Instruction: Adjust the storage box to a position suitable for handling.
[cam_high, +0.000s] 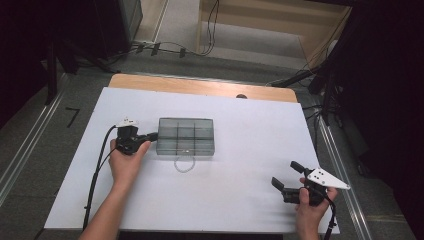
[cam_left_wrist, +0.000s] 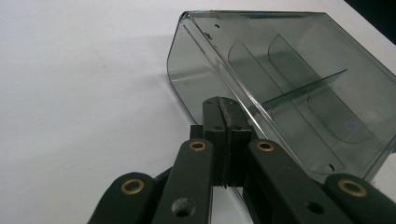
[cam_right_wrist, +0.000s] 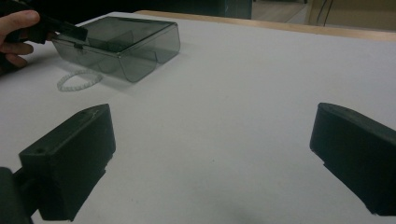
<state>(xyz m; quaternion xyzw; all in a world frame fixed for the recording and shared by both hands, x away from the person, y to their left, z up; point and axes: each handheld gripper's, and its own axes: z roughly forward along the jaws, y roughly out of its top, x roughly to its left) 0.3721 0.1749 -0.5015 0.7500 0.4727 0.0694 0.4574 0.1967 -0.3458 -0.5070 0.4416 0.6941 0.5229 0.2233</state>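
A smoke-grey clear plastic box (cam_high: 185, 136) with inner dividers and a shut lid lies mid-table on the white sheet (cam_high: 240, 200). My left gripper (cam_high: 154, 135) is shut, its tips pressed against the box's left end. In the left gripper view the shut jaws meet (cam_left_wrist: 226, 108) right at the end wall of the box (cam_left_wrist: 289, 79), with nothing between them. A white coiled loop (cam_high: 184, 164) lies just in front of the box. My right gripper (cam_high: 286, 174) rests open at the near right, far from the box (cam_right_wrist: 126, 46) and the loop (cam_right_wrist: 78, 80); its fingers (cam_right_wrist: 70, 158) stand wide apart over bare sheet.
The wooden table edge (cam_high: 200, 86) shows beyond the sheet at the back. Cables and dark equipment stands (cam_high: 325, 80) sit on the floor around the table. Bare sheet stretches between the box and my right gripper.
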